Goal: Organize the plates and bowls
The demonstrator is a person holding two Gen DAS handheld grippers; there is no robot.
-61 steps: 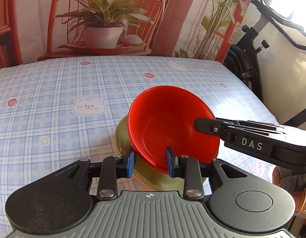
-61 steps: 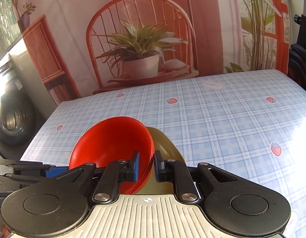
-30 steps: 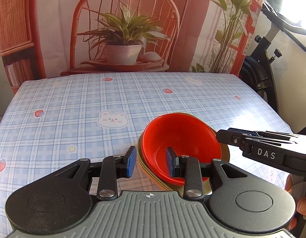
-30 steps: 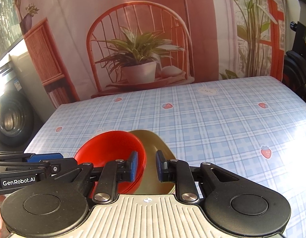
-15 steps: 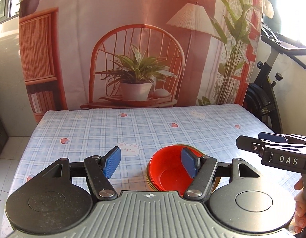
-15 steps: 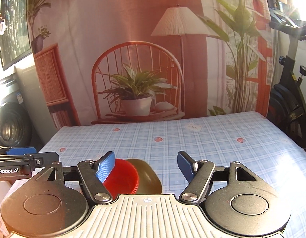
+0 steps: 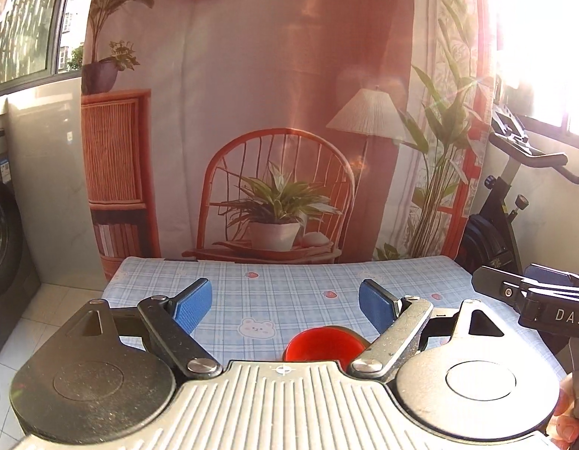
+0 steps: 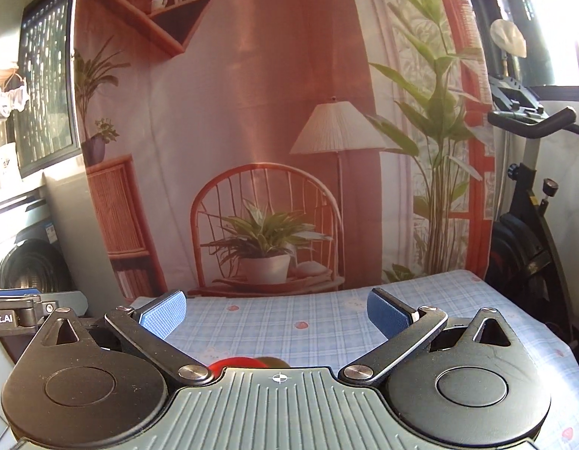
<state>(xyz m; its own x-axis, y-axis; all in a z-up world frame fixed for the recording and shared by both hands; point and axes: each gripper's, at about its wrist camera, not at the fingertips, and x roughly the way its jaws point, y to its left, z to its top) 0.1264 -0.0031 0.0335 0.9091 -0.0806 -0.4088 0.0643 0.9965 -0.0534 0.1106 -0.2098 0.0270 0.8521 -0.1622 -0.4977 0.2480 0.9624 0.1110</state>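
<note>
A red bowl (image 7: 321, 345) sits on the blue checked table (image 7: 289, 292), nested in an olive-gold dish whose rim barely shows behind it. In the right wrist view only the red bowl's top edge (image 8: 229, 363) and a sliver of the gold dish (image 8: 274, 362) peek over the gripper body. My left gripper (image 7: 285, 302) is open and empty, held high and back from the bowl. My right gripper (image 8: 276, 315) is open and empty, also raised and pulled back. The right gripper shows at the right edge of the left wrist view (image 7: 533, 296).
A printed backdrop with a chair, plant and lamp (image 7: 278, 202) hangs behind the table's far edge. An exercise bike (image 8: 529, 232) stands to the right. A washing machine (image 8: 30, 266) stands to the left. The floor (image 7: 45, 307) shows left of the table.
Both grippers let go of the red bowl, which now rests in the gold dish. Both opened wide, then rose and pulled back from the table, so the bowl looks small and low.
</note>
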